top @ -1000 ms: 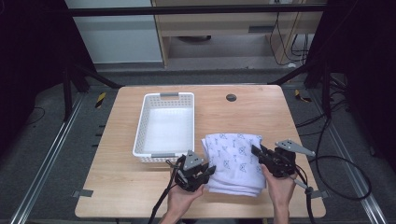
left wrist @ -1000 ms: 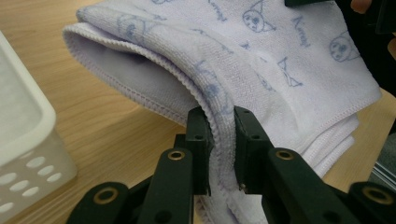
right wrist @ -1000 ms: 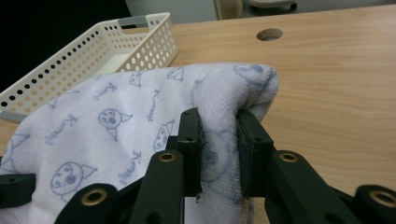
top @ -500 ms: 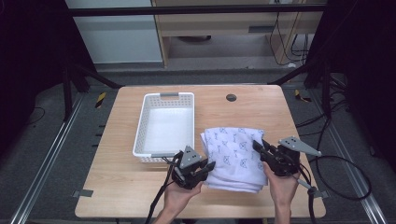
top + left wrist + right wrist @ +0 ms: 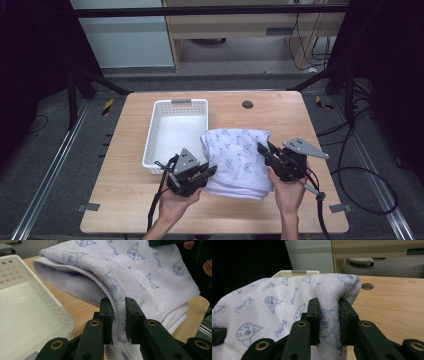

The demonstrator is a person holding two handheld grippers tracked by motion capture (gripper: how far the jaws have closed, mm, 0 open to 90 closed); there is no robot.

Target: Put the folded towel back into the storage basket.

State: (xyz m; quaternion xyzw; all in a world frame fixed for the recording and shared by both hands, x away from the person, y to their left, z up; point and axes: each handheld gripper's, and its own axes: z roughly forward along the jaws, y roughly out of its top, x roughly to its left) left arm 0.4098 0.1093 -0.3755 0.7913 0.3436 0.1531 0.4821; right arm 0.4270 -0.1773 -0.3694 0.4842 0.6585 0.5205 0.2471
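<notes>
**A:** What did the person hold over the table (image 5: 125,200)?

**B:** A folded white towel (image 5: 236,160) printed with small blue cartoon faces. It sat on the wooden table just right of a white perforated basket (image 5: 161,122), its near part lifted between both tools.

**A:** How were the tongs set?

**B:** The left gripper (image 5: 210,171) was clamped on the towel's left edge; its own view showed the stitched hem (image 5: 117,315) pinched between the black jaws. The right gripper (image 5: 262,151) was clamped on the towel's right side, with thick folded cloth (image 5: 329,315) squeezed between its jaws.

**A:** And the basket?

**B:** It lay beside the towel's left fold, whether touching could not be told. A dark round hole (image 5: 247,104) sat in the tabletop beyond the towel.
</notes>
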